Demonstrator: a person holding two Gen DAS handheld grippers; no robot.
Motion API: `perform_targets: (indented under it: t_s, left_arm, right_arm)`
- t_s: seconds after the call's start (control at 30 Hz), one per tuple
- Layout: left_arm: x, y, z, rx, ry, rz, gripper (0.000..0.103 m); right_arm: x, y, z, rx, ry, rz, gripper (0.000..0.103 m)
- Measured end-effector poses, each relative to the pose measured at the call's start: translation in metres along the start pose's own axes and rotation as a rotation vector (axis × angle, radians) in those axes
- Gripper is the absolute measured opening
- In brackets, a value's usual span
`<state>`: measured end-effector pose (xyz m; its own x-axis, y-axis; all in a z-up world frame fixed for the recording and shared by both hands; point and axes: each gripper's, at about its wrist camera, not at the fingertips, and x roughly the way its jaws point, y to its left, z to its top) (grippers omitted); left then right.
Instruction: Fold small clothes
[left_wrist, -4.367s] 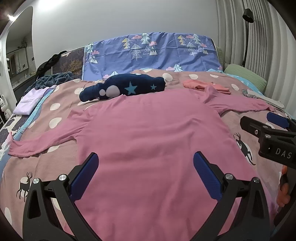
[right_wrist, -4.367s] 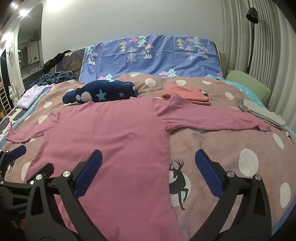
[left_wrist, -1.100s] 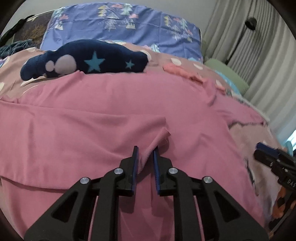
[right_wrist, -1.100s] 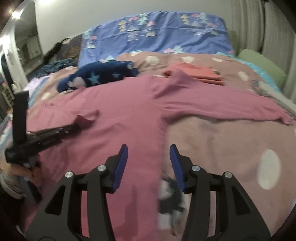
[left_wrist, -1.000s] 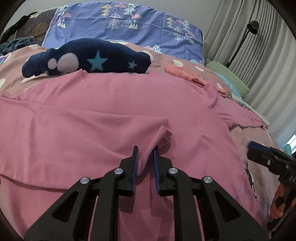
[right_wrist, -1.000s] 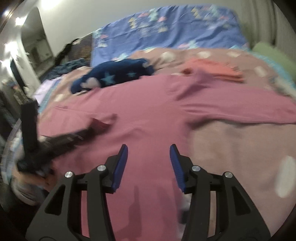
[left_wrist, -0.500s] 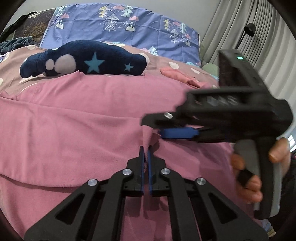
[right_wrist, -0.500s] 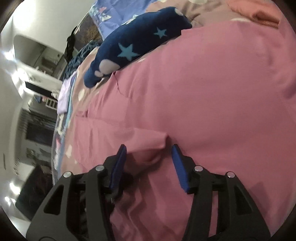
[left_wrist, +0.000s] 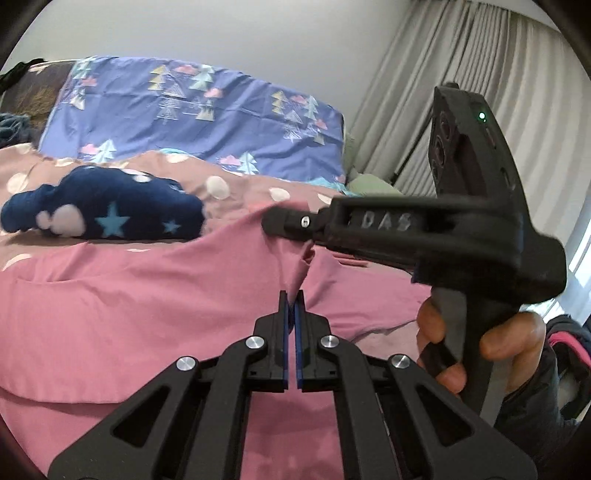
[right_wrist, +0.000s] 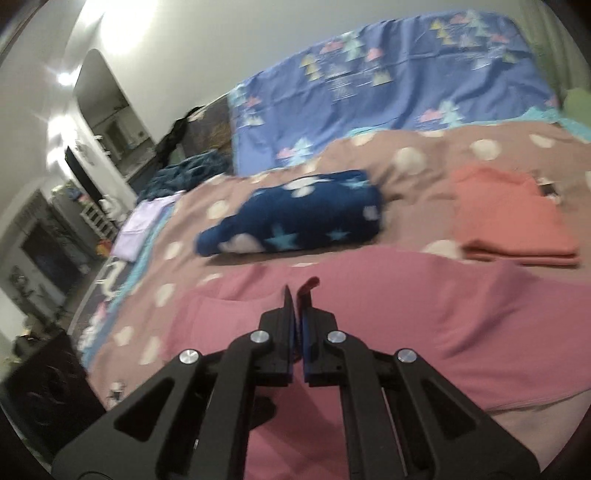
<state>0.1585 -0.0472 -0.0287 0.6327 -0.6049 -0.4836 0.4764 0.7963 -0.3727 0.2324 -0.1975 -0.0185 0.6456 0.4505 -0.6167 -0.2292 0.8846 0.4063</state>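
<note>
A pink long-sleeved top (left_wrist: 129, 306) lies spread on the bed, folded over on itself. My left gripper (left_wrist: 291, 295) is shut on a raised edge of the pink top. My right gripper (right_wrist: 297, 295) is shut on the same fabric, and a small tip of cloth sticks up between its fingers (right_wrist: 308, 286). In the left wrist view the right gripper (left_wrist: 280, 221) crosses from the right, held by a hand, and pulls the cloth up into a ridge just above my left fingertips.
A rolled navy star-print garment (left_wrist: 103, 218) (right_wrist: 295, 214) lies beyond the pink top. A folded coral garment (right_wrist: 509, 221) sits to the right. A blue tree-print pillow (left_wrist: 192, 114) stands at the headboard. Curtains (left_wrist: 480, 74) hang at right; a lilac cloth (right_wrist: 144, 225) lies far left.
My right gripper has shut on the pink fabric beside the left gripper and lifted it. The cloth now rises in a ridge between both grippers. The left gripper stays shut.
</note>
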Motion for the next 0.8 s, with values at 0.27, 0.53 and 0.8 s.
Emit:
perform_targets:
  t_s: [0.27, 0.53, 0.8]
  left_arm:
    - [0.070, 0.004, -0.023, -0.064, 0.134, 0.017, 0.002]
    - [0.069, 0.008, -0.028, -0.029, 0.148, 0.102, 0.050]
    - [-0.043, 0.091, -0.044, -0.059, 0.077, 0.381, 0.060]
  right_arm:
    - [0.043, -0.092, -0.038, 0.236, 0.100, -0.053, 0.003]
    - [0.026, -0.079, -0.031, 0.120, -0.009, -0.202, 0.046]
    - [-0.008, -0.074, -0.069, 0.008, 0.033, -0.131, 0.034]
